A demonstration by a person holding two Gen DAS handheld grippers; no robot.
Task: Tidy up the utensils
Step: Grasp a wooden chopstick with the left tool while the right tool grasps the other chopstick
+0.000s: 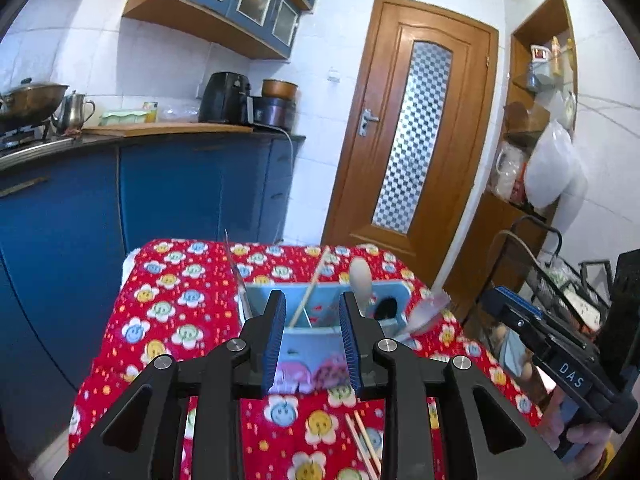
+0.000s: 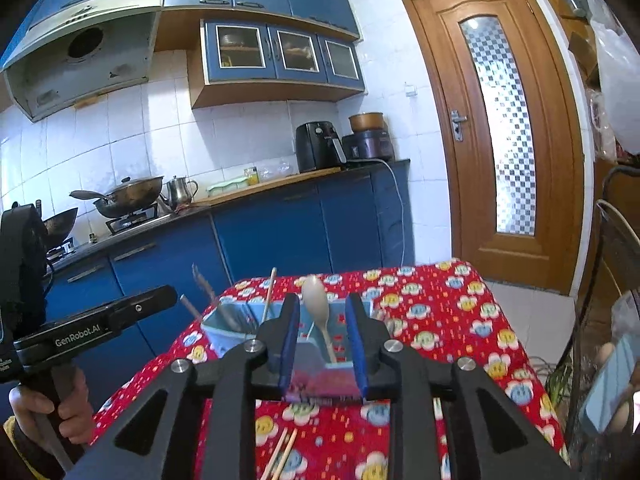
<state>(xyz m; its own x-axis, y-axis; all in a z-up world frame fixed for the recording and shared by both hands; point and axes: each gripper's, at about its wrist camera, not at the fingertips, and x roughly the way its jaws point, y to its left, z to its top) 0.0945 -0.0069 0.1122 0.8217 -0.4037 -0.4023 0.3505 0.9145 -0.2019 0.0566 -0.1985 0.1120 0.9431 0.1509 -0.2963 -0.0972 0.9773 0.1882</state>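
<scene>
White-tiled kitchen walls, blue cabinets, wooden door with chequered glass

a small table draped in a red cloth printed with smiling flowers carries a light blue utensil holder toward its far side and loose wooden chopsticks lying at the near edge.

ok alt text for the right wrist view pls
The open right gripper hovers empty over a light blue utensil holder on a red flowered tablecloth, with a pale spoon standing in the holder. Loose chopsticks lie on the cloth below; blue kitchen cabinets stand behind.
</scene>
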